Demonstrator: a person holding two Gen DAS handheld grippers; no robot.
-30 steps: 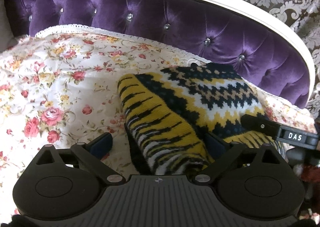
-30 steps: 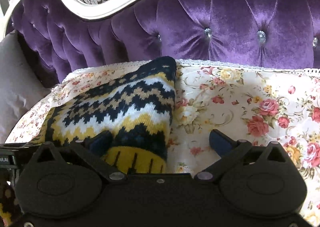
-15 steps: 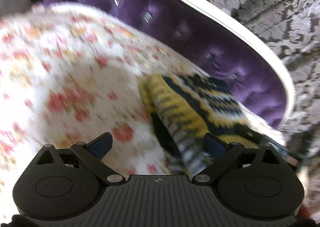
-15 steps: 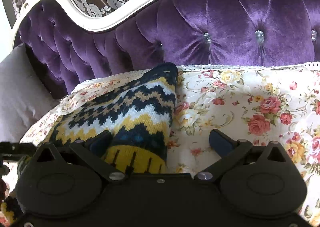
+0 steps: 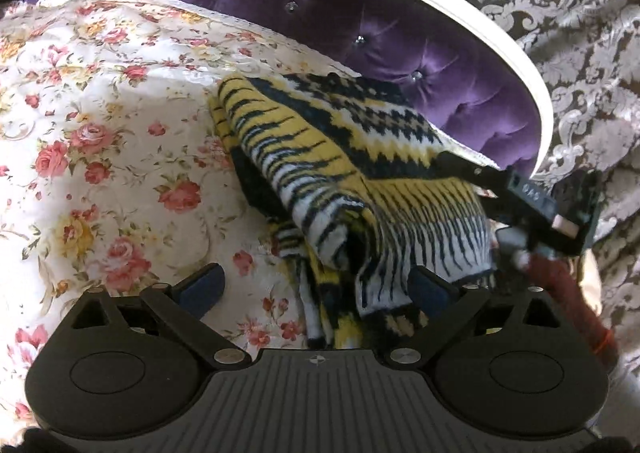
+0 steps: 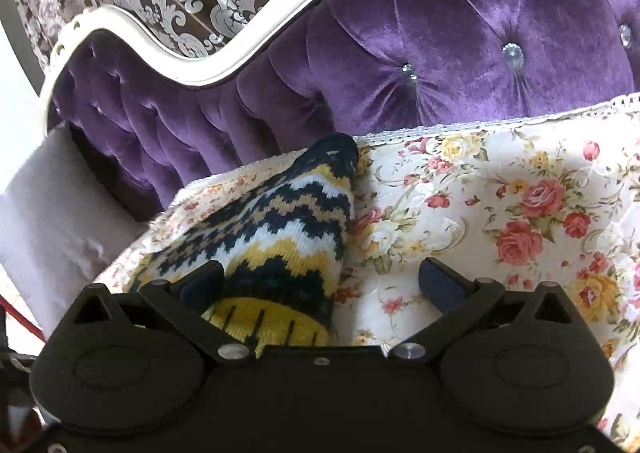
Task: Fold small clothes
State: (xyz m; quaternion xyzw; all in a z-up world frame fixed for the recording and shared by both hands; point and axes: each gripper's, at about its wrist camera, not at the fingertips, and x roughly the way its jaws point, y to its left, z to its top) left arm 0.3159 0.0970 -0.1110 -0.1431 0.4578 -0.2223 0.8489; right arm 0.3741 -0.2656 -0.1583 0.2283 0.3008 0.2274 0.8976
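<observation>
— While both grippers hang over a floral bedspread [image 5: 100, 141], where does the knitted garment [image 5: 352, 157] lie?

— Folded on the bedspread's right side, close to the tufted purple headboard [image 6: 460, 53].

— And the left gripper [image 5: 316, 289]?

— Fingers spread wide, gripping nothing; the garment's striped hem bunches just before its right fingertip.

— The right gripper [image 6: 322, 281]?

— Also spread wide, its left fingertip against the knit's near corner, its right over bare bedspread. From the left wrist view it [image 5: 532, 197] sits at the garment's right edge.
</observation>
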